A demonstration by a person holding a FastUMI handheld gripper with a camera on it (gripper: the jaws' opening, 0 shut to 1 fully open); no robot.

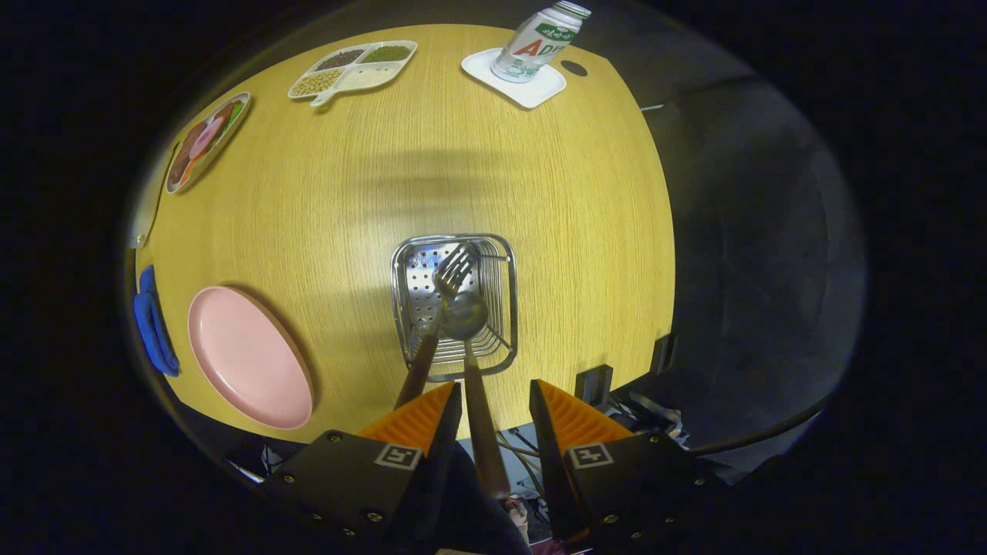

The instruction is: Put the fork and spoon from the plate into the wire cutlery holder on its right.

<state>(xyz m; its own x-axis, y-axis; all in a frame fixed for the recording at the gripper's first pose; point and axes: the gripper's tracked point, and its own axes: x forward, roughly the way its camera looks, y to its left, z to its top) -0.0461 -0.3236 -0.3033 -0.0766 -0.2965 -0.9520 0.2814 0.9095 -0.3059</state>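
The wire cutlery holder (505, 258) stands on the wooden table just ahead of my fingers. Inside it the fork (453, 270) stands tines down, its handle leaning back past my left finger. Beside the fork, the spoon (464, 314) rests bowl-down in the holder. Its long handle runs back between my fingers, close against the left one. My gripper (496, 385) is open above the holder's near edge; the gap is wider than the handle and the right finger is clear of it. The pink plate (247, 354) lies bare to the holder's left.
Far across the table sit a divided tray of beans (353, 68), a bottle (540, 38) on a white coaster (532, 92) and a plate of colourful food (207, 140). A blue object (154, 324) lies beyond the pink plate. The table's edge drops off right of the holder.
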